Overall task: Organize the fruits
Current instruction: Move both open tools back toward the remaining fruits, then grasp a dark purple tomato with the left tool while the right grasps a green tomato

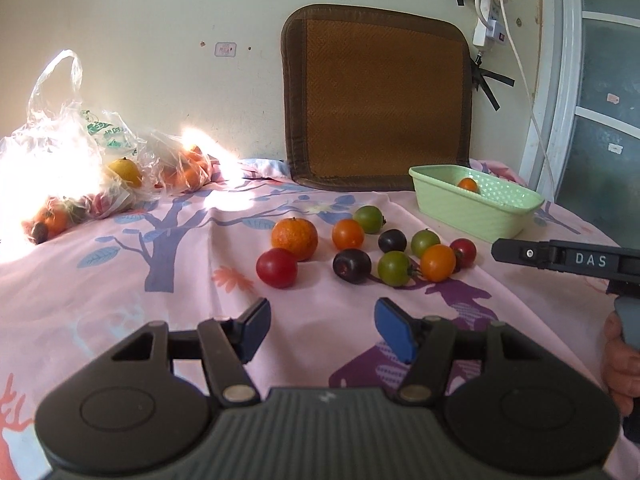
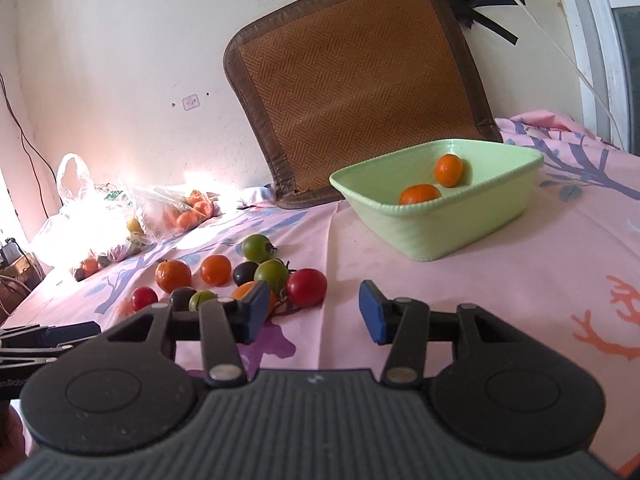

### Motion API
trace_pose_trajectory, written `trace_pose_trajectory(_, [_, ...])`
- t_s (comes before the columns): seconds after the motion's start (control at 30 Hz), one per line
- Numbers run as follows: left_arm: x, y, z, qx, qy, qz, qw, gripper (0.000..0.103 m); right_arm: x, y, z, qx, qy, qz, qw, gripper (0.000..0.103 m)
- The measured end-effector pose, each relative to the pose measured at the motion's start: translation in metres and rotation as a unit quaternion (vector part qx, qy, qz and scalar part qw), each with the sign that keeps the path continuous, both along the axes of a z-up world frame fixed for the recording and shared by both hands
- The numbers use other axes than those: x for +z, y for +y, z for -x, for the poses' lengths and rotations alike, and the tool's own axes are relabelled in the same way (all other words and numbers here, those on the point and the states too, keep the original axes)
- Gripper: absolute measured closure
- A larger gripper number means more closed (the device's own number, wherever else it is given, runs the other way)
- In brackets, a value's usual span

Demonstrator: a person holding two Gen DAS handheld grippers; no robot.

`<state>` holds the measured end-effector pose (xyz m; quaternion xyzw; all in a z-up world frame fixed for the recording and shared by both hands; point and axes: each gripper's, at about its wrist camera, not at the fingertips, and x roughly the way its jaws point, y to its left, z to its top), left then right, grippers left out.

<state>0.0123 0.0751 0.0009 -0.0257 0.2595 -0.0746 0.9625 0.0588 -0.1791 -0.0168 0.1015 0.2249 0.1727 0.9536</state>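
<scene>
Several loose fruits lie on the pink cloth: a mandarin [image 1: 295, 238], a red tomato [image 1: 277, 267], orange, green and dark tomatoes. They show in the right wrist view too, with a red tomato [image 2: 306, 287] nearest. A light green basket [image 1: 472, 200] stands at the right and holds two orange fruits [image 2: 419, 194] [image 2: 449, 169]. My left gripper [image 1: 322, 330] is open and empty, short of the fruits. My right gripper [image 2: 314, 312] is open and empty, between the fruits and the basket [image 2: 436, 216]. Its finger shows in the left wrist view [image 1: 560, 258].
Clear plastic bags with more fruit [image 1: 80, 184] lie at the back left in glare. A brown woven mat [image 1: 376, 100] leans on the wall behind the basket. A cable and power strip [image 1: 490, 20] hang on the wall. A door frame [image 1: 560, 80] is at the right.
</scene>
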Motion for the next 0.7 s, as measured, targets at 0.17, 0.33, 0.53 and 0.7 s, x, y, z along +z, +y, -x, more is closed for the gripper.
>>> trace_pose_trajectory(0.17, [-0.0004,0.0002,-0.0008,-0.001,0.001,-0.002,1.0000,0.044,0.0004,0.0013,0.0001,-0.001,0.001,0.003,1.000,0.053])
trace_pose_trajectory(0.33, [-0.0006,0.0011,-0.0017,-0.002,0.002,-0.001,1.0000,0.044,0.0001,0.0012,-0.0002,0.001,0.004,0.004,1.000,0.053])
trace_pose_trajectory(0.53, [-0.0001,0.0011,-0.0015,-0.003,0.001,0.001,1.0000,0.044,-0.0001,0.0020,-0.0005,0.003,0.004,0.006,1.000,0.053])
trace_pose_trajectory(0.7, [0.0006,0.0032,-0.0015,-0.010,0.001,0.011,0.9999,0.044,0.0007,0.0071,0.0008,0.019,0.000,0.026,0.999,0.054])
